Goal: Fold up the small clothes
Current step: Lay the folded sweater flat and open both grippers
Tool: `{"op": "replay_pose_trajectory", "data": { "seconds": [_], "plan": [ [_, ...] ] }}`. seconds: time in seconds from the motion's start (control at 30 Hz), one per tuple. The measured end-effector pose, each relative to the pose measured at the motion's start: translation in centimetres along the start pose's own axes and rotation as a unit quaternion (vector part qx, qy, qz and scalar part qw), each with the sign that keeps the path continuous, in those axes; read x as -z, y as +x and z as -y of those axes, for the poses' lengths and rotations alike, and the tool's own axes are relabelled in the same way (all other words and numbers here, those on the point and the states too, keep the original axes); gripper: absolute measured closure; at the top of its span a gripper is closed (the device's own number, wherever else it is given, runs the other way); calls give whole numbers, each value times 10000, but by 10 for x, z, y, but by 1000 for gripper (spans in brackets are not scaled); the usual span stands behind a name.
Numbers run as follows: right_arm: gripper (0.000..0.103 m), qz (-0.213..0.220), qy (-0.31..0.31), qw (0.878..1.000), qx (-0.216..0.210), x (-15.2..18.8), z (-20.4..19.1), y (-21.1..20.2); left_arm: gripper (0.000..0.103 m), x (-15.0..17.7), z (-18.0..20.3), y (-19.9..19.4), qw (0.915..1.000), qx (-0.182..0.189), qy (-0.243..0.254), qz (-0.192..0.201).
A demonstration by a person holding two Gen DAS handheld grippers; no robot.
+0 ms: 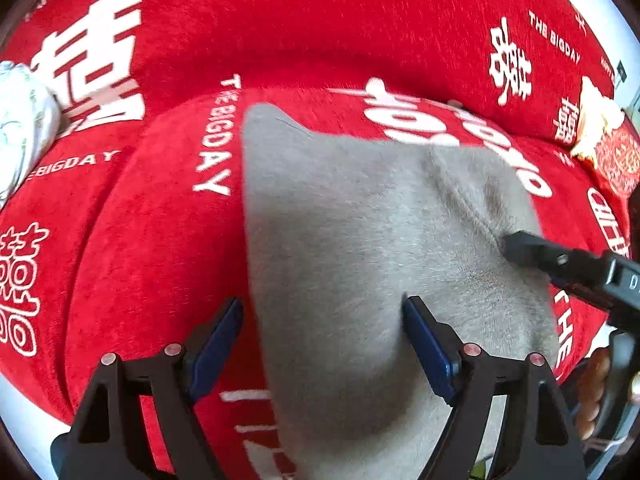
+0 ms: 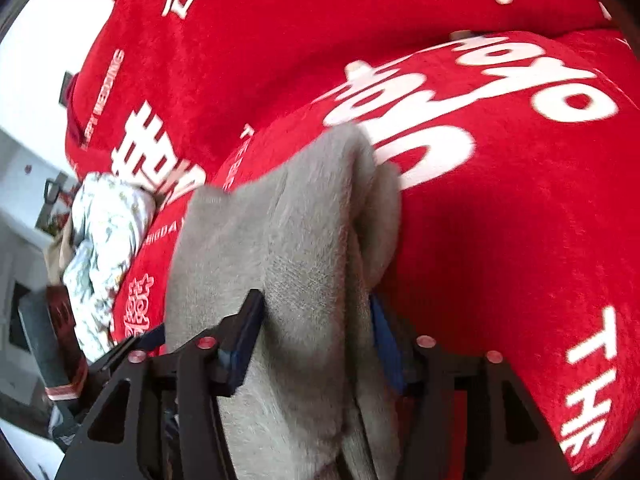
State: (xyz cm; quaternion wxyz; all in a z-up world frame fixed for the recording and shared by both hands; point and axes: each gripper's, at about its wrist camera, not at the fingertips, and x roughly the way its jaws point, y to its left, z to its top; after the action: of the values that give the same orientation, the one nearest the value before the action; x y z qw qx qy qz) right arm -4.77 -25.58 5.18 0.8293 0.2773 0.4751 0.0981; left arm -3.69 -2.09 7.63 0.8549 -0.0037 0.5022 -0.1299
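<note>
Grey cloth, a small soft garment, lies on the red cover of a cushioned seat, already doubled over with a thick fold showing along one side. The left gripper is spread wide, its blue pads standing clear on either side of the cloth's near edge, so nothing is held there. The right gripper straddles the folded edge with the cloth between its jaws; whether the pads press on it cannot be told. If that fold is let go unevenly, the plush layers could be expected to spring apart or slide down the rounded cushion. A white patterned garment is bundled to one side, well apart. A gold and red box rests at the far edge. Neither obstructs the fold.
</note>
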Motion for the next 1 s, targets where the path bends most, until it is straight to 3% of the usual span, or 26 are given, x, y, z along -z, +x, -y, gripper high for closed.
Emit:
{"op": "replay_pose_trajectory", "data": {
  "seconds": [0.07,0.17,0.27,0.33,0.43,0.5,0.57,0.73,0.87,1.0],
  "plan": [
    [40,332,-159,9993,-51,-1,-7,-19,20,0,-5,-12,9996,-41,-144,229],
    [28,706,-493,9957,-341,3,-28,-40,20,1,-12,-24,9983,-95,-351,449],
    [28,536,-850,9919,-773,13,-45,-38,20,4,-12,-19,9983,-401,-268,336],
    [28,238,-776,9924,-926,20,-42,-24,20,10,-11,-13,9983,-472,-200,272],
    [30,-13,-376,9974,-614,28,-21,-2,20,16,-12,-7,9988,-375,-254,181],
    [30,119,-339,9966,-736,33,-10,0,15,19,-11,-3,9989,-376,-230,169],
    [30,223,-526,9959,-696,38,-12,-2,4,21,-9,-1,9981,-543,-206,203],
    [30,358,-1129,9929,-95,59,-31,-13,3,30,-12,-5,9980,-492,-318,249],
    [22,478,-1762,9831,110,87,-46,-28,3,45,-1,-25,9968,-585,-71,532],
    [22,373,-2572,9623,806,120,-53,-19,3,61,10,-30,9934,-880,259,683]
  ]
}}
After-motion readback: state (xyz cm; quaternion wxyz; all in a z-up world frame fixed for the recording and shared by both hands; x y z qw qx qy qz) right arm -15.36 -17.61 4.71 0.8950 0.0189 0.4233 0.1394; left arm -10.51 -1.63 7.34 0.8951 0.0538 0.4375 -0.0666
